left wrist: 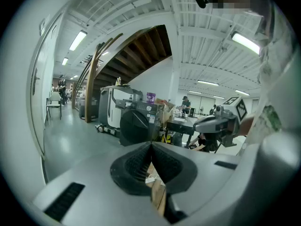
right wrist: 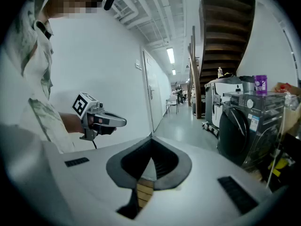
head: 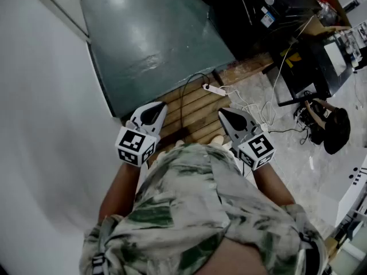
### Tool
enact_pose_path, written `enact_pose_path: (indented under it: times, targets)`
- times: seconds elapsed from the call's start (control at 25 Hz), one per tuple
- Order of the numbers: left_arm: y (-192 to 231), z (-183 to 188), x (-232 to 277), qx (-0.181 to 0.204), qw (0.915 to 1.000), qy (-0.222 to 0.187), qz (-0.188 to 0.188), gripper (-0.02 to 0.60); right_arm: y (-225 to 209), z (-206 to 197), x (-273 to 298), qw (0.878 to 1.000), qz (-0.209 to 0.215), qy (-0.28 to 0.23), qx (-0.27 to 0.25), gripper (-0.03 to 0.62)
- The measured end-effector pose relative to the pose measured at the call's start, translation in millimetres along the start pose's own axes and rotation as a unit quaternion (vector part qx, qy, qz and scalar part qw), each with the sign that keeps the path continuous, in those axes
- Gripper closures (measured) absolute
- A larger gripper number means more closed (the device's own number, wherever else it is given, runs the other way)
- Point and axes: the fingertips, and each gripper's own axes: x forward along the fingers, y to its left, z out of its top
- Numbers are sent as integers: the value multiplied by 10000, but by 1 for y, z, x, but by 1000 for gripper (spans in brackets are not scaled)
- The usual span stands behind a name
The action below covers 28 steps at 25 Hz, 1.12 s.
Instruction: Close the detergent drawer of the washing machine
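Note:
A dark front-loading washing machine (right wrist: 242, 121) stands a few steps away at the right of the right gripper view. It also shows in the middle of the left gripper view as the washing machine (left wrist: 138, 122). Its detergent drawer is too small to make out. My left gripper (head: 152, 113) and right gripper (head: 231, 118) are held side by side close to my body, over a wooden pallet (head: 195, 110). Both are far from the machine. The left gripper (left wrist: 151, 146) has its jaws pressed together with nothing between them. The right gripper (right wrist: 151, 140) is shut and empty too.
A purple bottle (right wrist: 260, 85) stands on top of the machine. A white power strip (head: 213, 89) and cables lie on the pallet. A white wall (head: 46, 142) runs along my left, with doors along it. Desks with people sit behind the machine.

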Motion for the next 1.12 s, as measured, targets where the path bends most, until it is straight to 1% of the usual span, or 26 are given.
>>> enact_pose_path:
  times: [0.2, 0.52, 0.76, 0.92, 1.0, 1.08, 1.12]
  targets:
    - [-3, -2, -13, -20, 10000, -11, -47, 558, 22, -1, 3, 9999, 102, 28, -10, 574]
    - [-6, -9, -19, -37, 10000, -20, -66, 558, 31, -4, 4, 9999, 145, 34, -55, 574]
    - [-3, -13, -28, -17, 10000, 18, -15, 557, 41, -3, 9, 9997, 225, 21, 31, 574]
    - [4, -18, -36, 16, 10000, 26, 82, 557, 51, -5, 19, 9997, 219, 41, -63, 571]
    - [17, -20, -23, 26, 9999, 36, 106, 555, 40, -6, 35, 9998, 188, 49, -55, 564]
    - [37, -17, 13, 21, 9999, 89, 104, 555, 5, -3, 57, 9999, 117, 81, 16, 518]
    - [44, -15, 28, -11, 9999, 120, 109, 555, -9, -1, 64, 9999, 117, 92, 56, 516]
